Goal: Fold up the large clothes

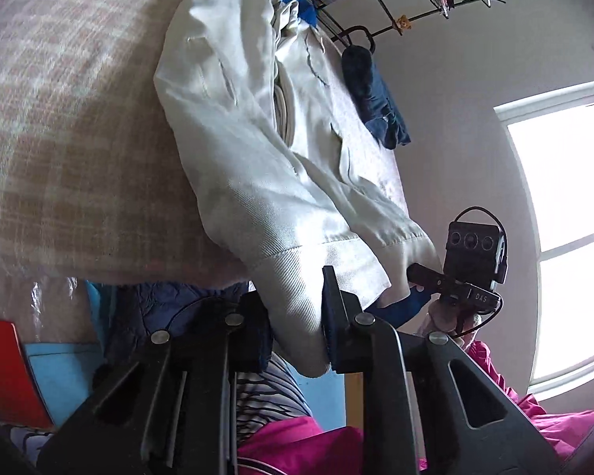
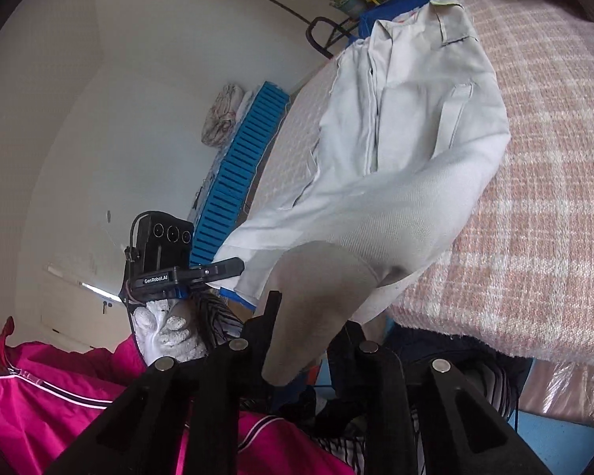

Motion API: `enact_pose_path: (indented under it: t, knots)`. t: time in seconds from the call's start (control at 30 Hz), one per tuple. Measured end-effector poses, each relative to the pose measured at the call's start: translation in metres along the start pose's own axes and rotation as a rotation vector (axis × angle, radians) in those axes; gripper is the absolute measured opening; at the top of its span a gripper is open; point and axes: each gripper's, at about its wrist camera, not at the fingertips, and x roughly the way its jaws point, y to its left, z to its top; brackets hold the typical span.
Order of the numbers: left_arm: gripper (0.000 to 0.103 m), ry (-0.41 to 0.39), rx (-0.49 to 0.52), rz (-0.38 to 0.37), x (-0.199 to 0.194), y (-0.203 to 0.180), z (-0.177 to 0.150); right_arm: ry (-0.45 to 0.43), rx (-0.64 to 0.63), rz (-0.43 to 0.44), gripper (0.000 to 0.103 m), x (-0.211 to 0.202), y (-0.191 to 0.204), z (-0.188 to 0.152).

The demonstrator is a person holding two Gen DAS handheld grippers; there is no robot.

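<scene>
Matt twill-weave cloth jacket lies on a rough woven checked blanket.

The jacket lies lengthwise on the bed — far end flat, near hem lifted off the near edge, one corner in each gripper: left gripper, right gripper. A folded garment lies on the bed's far side.

Off-white jacket is lying front-up, unzipped, along the bed; its hem corners are hanging lifted off the bed's near edge.
</scene>
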Motion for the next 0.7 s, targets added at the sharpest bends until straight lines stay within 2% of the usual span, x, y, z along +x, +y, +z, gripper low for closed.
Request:
enact_pose_path:
  t: [0.1,0.3,0.47,0.7]
  knots:
    - [0.019,-0.043,0.004,-0.020,-0.010,-0.006,0.024,-0.067,-0.002,0.014,0.018,-0.011,0.005,0.019]
    - [0.018,-0.099,0.040,-0.012,-0.010,-0.022,0.066,-0.133,-0.015,-0.032,0.018,-0.016,0.008,0.069]
    - [0.018,-0.127,0.025,-0.004,0.001,-0.020,0.107,-0.151,-0.010,-0.100,0.018,-0.016,0.002,0.106]
    - [0.018,-0.126,-0.060,0.021,0.032,0.006,0.170,-0.133,0.039,-0.206,0.018,0.011,-0.030,0.166]
